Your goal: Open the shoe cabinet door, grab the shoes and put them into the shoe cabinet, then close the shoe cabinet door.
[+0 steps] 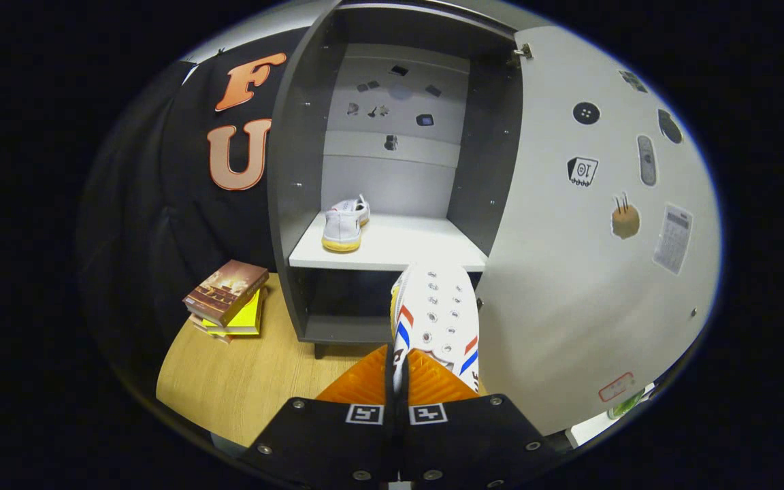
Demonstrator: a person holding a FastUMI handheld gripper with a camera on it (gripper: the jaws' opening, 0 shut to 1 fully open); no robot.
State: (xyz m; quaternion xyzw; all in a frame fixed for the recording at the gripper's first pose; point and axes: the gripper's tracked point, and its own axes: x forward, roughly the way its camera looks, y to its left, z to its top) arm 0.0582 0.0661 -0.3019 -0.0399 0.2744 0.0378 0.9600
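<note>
My gripper [399,364] is shut on a white shoe [436,313] with red and blue stripes, pinching its edge between both fingers. The shoe points forward, its toe reaching the front edge of the cabinet's white shelf [399,252]. A second white shoe [346,223] with a yellowish sole stands on the left part of that shelf, heel toward me. The grey shoe cabinet [297,170] stands open just ahead. Its white door [582,272] is swung out to the right, close beside the held shoe.
A stack of books [227,298] lies on the wooden floor [249,374] left of the cabinet. Stickers dot the door's inner face and the cabinet's back wall. A dark lower compartment [344,299] sits under the shelf.
</note>
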